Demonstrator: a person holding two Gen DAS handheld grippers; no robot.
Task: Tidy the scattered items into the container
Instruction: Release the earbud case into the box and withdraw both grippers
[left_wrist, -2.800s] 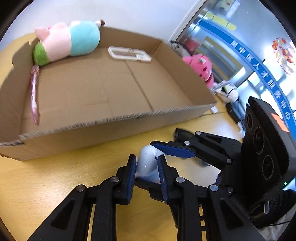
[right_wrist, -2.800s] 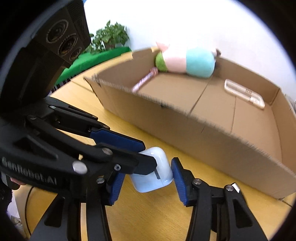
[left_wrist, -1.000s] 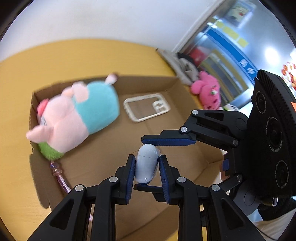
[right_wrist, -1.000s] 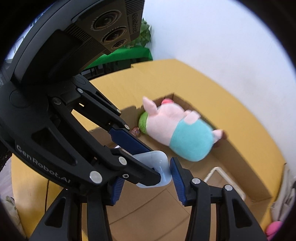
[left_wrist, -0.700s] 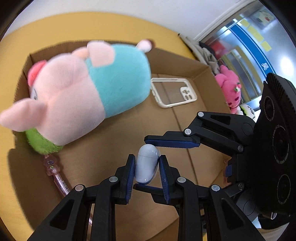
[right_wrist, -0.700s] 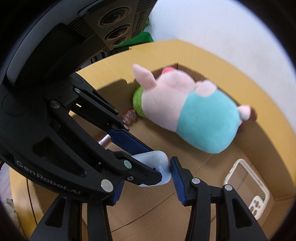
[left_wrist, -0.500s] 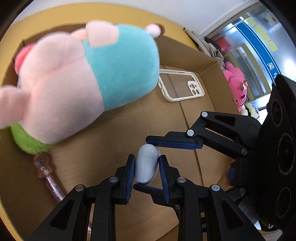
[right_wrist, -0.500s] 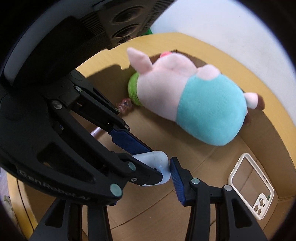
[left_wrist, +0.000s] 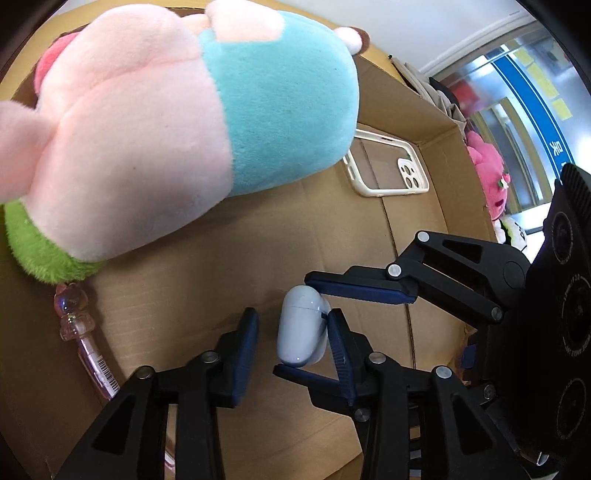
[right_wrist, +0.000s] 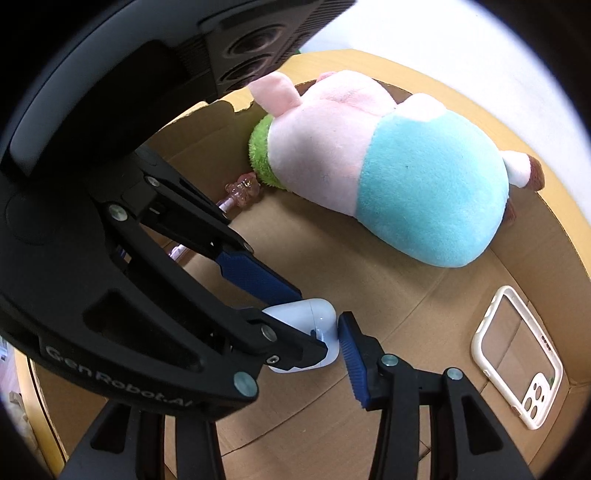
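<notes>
The left claw (left_wrist: 291, 332) has just been opening: one pad clear of the case (left_wrist: 301, 332), which sits low inside the box (left_wrist: 436, 110). The right claw (right_wrist: 325, 332) pinches it. If that slips, the case may topple toward the plush (left_wrist: 184, 110).

— Left gripper (left_wrist: 291, 321), state?
— Pitched steeply down. Fingers (left_wrist: 243, 343) just been spreading, with the earbud case (left_wrist: 301, 332) between them: one pad clear of the case, the other just beside it.
— And the right gripper (right_wrist: 310, 328)?
— Pitched steeply down too, reaching in from the side of the case, crosswise to the left. Clamped on the case end to end, one finger at its top, one under its bottom.
— Spacing?
— Crowded around the case, black linkages overlapping.
</notes>
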